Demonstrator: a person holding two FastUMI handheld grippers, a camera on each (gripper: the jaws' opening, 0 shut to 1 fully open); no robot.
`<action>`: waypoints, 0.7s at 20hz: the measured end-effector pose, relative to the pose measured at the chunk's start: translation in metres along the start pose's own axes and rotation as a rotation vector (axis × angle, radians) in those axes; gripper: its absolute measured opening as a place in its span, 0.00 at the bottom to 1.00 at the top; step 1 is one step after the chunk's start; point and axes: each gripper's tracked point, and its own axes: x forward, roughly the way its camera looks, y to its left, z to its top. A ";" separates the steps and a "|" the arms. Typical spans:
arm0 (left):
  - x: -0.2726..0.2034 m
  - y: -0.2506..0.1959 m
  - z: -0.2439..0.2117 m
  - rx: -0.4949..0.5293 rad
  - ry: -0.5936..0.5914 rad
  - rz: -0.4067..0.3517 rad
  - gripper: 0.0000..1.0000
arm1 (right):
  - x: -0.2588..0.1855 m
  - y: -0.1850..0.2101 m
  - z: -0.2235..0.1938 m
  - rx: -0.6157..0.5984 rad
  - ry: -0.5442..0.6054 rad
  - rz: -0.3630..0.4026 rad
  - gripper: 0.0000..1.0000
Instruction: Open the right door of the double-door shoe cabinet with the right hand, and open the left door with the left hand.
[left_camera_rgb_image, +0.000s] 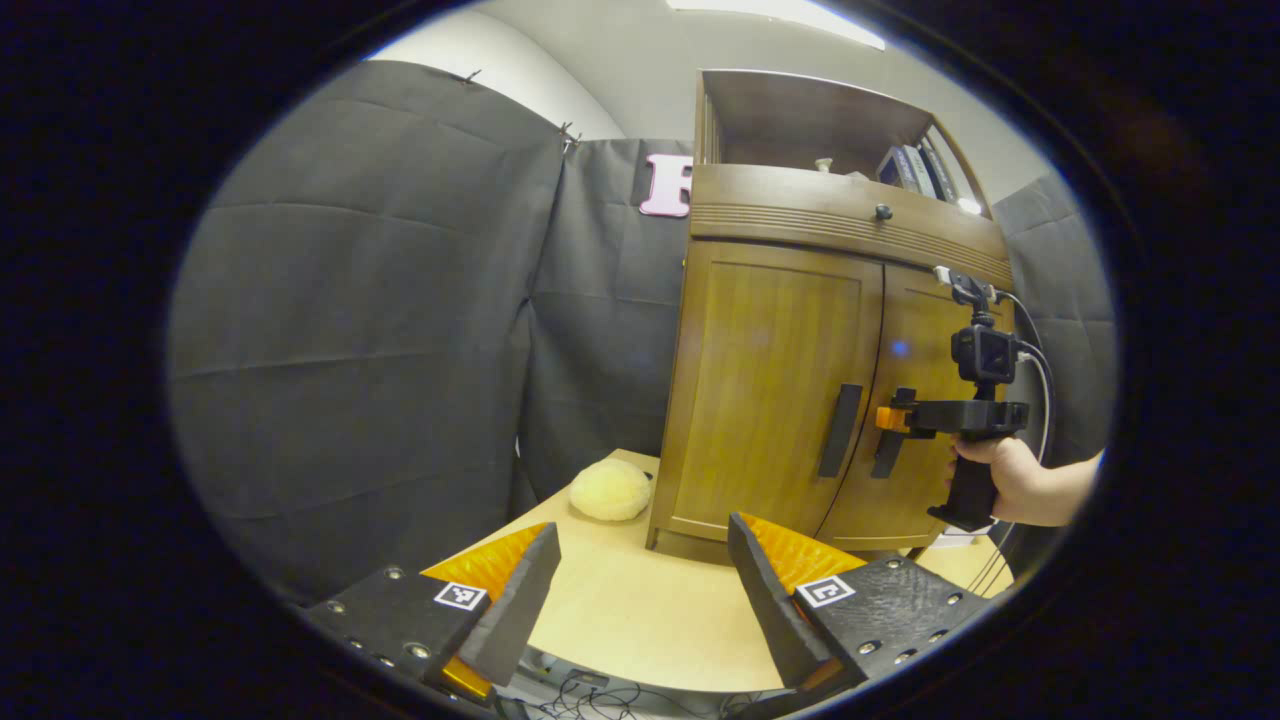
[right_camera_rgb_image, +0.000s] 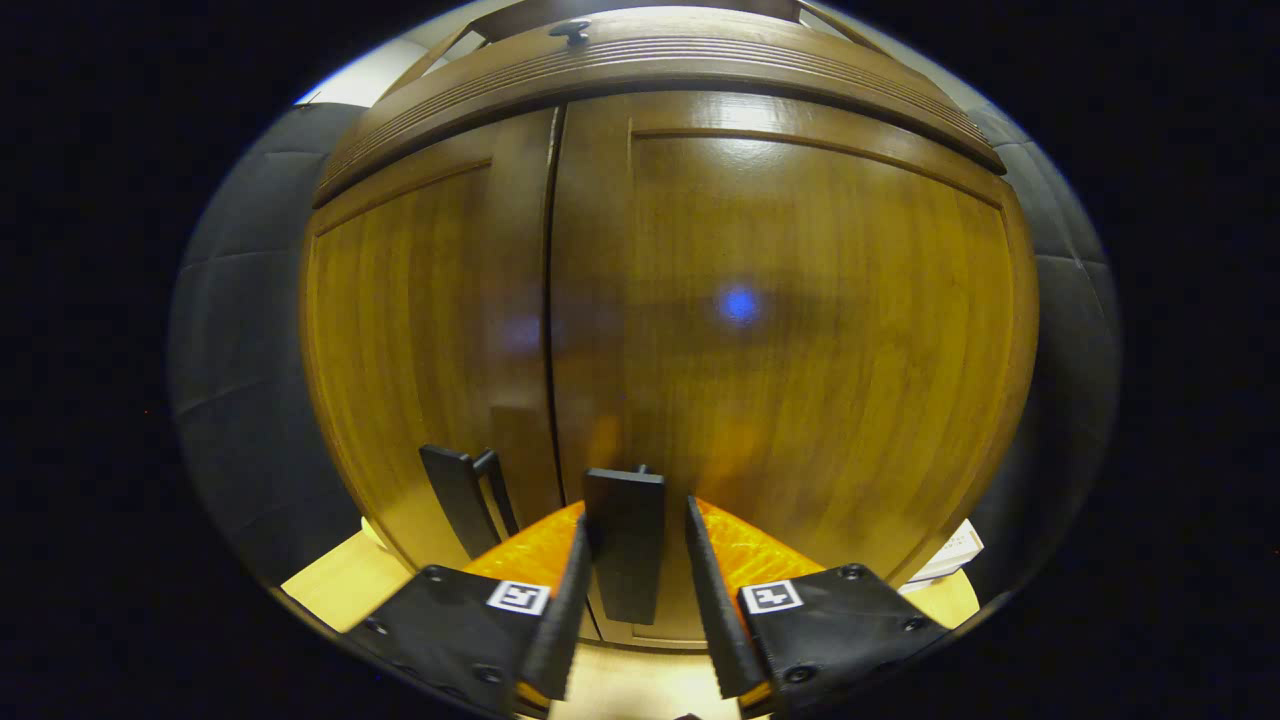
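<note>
The wooden shoe cabinet (left_camera_rgb_image: 770, 380) stands on a table, and both its doors are closed. In the left gripper view my left gripper (left_camera_rgb_image: 640, 590) is open and empty, well short of the left door (left_camera_rgb_image: 770, 350) and its dark vertical handle (left_camera_rgb_image: 840, 430). A hand (left_camera_rgb_image: 1010, 480) holds my right gripper (left_camera_rgb_image: 893, 418) at the right door's handle (left_camera_rgb_image: 885, 458). In the right gripper view the right gripper (right_camera_rgb_image: 636, 515) straddles the right door's handle (right_camera_rgb_image: 625, 560); a narrow gap shows beside the right finger (right_camera_rgb_image: 710, 600). The left door's handle (right_camera_rgb_image: 460, 500) is just to its left.
A fluffy yellow ball (left_camera_rgb_image: 610, 490) lies on the light wooden table (left_camera_rgb_image: 640, 620) left of the cabinet. Above the doors sit a drawer with a knob (left_camera_rgb_image: 883, 212) and a shelf with books (left_camera_rgb_image: 915, 170). Cables hang at the table's near edge (left_camera_rgb_image: 590, 690).
</note>
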 end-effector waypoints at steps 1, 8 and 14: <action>-0.003 -0.001 0.001 0.001 0.000 0.003 0.97 | 0.000 -0.002 -0.001 -0.010 -0.001 -0.009 0.38; -0.013 0.010 0.002 -0.007 -0.005 0.010 0.97 | 0.001 0.001 -0.002 0.034 0.015 0.053 0.17; -0.018 0.015 -0.001 -0.017 -0.004 -0.010 0.97 | -0.004 0.000 -0.002 0.015 0.042 0.063 0.07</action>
